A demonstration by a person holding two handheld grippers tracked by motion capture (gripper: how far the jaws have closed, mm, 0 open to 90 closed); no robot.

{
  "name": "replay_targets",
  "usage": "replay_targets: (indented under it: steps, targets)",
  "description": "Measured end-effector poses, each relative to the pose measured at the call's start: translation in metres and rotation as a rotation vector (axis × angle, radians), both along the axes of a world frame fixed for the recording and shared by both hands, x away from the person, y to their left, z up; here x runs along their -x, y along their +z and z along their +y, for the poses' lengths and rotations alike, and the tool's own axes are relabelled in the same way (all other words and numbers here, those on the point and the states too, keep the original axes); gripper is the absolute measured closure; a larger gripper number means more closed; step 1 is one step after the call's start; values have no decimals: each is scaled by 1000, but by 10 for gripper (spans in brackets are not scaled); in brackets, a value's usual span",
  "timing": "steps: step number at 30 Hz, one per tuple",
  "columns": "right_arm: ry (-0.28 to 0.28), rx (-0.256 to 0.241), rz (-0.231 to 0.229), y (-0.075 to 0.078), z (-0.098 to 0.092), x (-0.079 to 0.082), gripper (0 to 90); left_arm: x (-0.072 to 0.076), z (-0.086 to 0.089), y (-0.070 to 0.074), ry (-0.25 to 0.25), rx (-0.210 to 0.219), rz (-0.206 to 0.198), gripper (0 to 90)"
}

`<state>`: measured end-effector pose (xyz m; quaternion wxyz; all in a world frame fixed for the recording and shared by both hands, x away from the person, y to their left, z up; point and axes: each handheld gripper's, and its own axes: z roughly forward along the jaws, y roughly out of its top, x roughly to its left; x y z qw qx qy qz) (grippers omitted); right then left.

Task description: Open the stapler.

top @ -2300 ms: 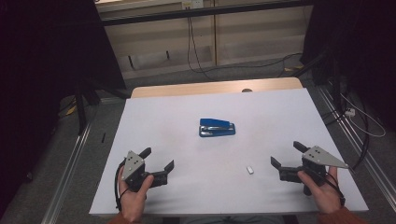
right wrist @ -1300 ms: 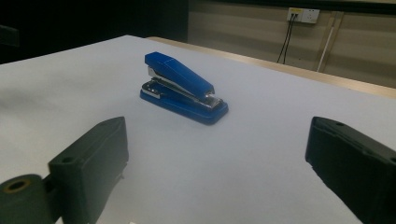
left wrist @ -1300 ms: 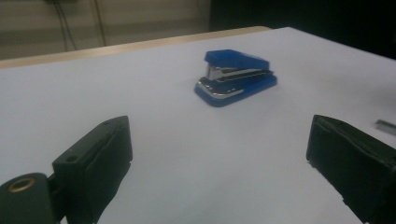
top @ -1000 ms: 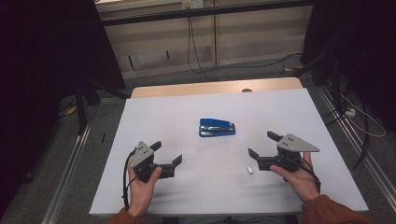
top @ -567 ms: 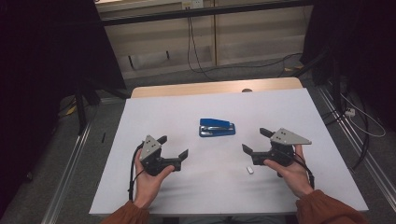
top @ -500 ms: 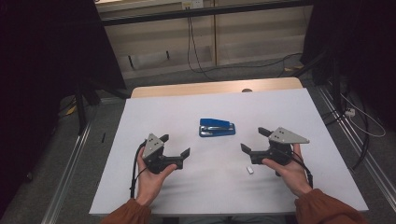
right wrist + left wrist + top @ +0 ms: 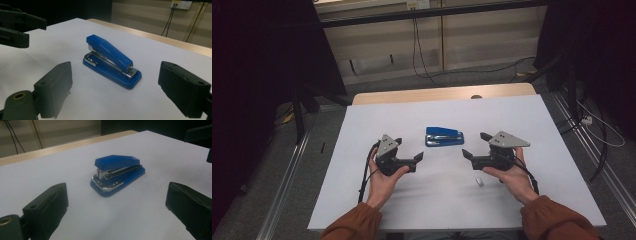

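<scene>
At the left of the white table (image 7: 362, 200), the left gripper (image 7: 408, 149) hovers with its jaws spread wide and nothing between them, aimed toward the middle of the sheet. In the left gripper view its two black jaws frame the blue stapler (image 7: 117, 173) from a short way off, not touching it. The stapler lies flat near the centre of the table, a little toward the far edge, closed, with its chrome front end turned to the left gripper and its hinge end toward the right one. To the right of it, the right gripper (image 7: 475, 146) is likewise spread wide and holds nothing, pointing back at the stapler from near it; the right gripper view shows the stapler between its jaws but clear of both. Just under the right gripper, a small pale object (image 7: 479, 182) rests on the table, too small to tell what it is.
</scene>
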<state>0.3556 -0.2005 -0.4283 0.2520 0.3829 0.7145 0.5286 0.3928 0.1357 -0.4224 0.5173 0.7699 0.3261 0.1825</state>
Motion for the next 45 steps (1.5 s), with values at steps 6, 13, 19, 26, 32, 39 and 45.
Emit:
replay_targets:
  steps: [6,13,19,26,32,39,45]
  targets:
    - [12,17,-2,0,8,-8,139,-8,-9,4,-8,31,36,66]
    - [36,19,-22,0,18,-21,157,-19,-16,4,7,-6,8,82]
    - [64,32,-22,-2,30,-31,183,-31,-20,3,44,3,-22,100]
    - [56,36,-27,1,42,-47,192,-56,-29,6,31,20,-17,89]
    - [52,45,-23,1,50,-60,252,-64,-33,7,31,22,-10,87]
    - [79,50,12,-4,59,-66,364,-64,-31,1,15,-59,74,55]
    - [104,62,44,-8,63,-69,546,-67,-27,-3,34,-90,86,58]
